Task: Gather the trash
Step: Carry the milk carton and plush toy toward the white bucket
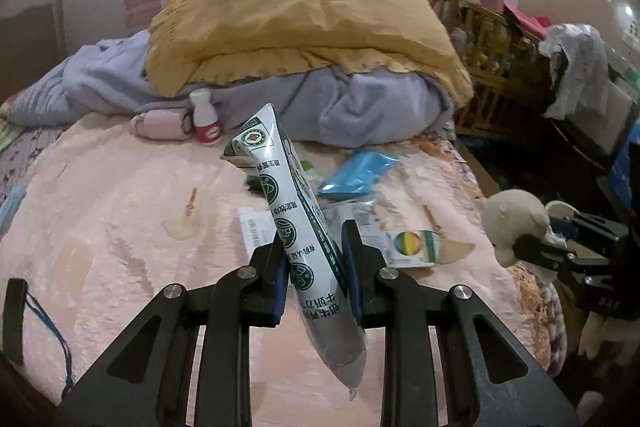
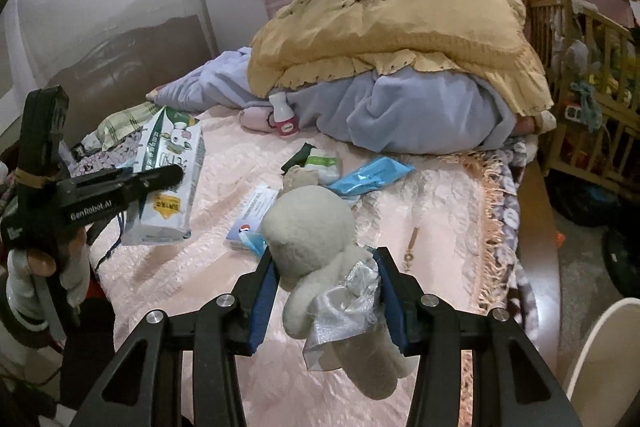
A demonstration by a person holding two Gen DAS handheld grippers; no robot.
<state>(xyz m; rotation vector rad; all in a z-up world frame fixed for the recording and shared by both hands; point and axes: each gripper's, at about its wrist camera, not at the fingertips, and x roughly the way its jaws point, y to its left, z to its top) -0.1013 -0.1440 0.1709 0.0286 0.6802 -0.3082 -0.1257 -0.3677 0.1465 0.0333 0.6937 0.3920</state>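
The left gripper (image 1: 314, 247) had its fingers clamped on a flattened white milk carton (image 1: 296, 211), held above the pink bed (image 1: 100, 227) at lower centre. The right gripper (image 2: 326, 267) had its fingers closed around a cream plush toy (image 2: 316, 239). Behind lay a blue wrapper (image 2: 372, 175) and a small white bottle (image 1: 205, 115).

one carton (image 1: 296, 223), one plush toy (image 2: 320, 251), one bottle (image 1: 206, 121)

place: home bedroom; evidence: bed (image 2: 400, 195) | heaped blankets (image 2: 400, 27) | wooden crib (image 2: 580, 75)
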